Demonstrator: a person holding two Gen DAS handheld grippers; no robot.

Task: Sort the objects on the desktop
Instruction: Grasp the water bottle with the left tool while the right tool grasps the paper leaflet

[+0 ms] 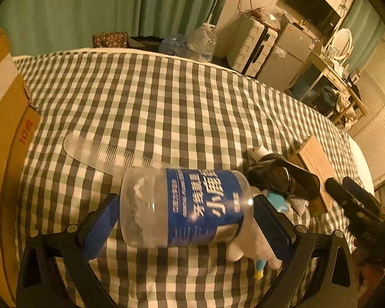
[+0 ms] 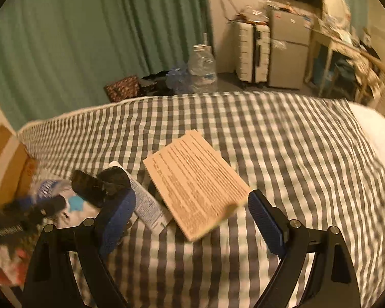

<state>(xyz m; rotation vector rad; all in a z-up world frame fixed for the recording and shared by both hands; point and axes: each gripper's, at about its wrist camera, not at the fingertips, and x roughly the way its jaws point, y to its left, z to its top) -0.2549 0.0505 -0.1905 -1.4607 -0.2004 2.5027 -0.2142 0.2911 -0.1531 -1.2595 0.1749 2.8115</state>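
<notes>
We have the left gripper (image 1: 186,227) over the checked bed (image 1: 192,97), its jaws spread wide to either side of the clear jar with the blue label (image 1: 184,206), which lies on its side; the pads do not seem to press it yet. We should centre on the jar's middle before closing, keeping clear of the white plush toy (image 1: 251,249) beside it. The right gripper (image 2: 192,224) hangs released over the tan booklet (image 2: 195,184), whose near corner lies between its jaws. We should keep it off the tube (image 2: 146,202).
</notes>
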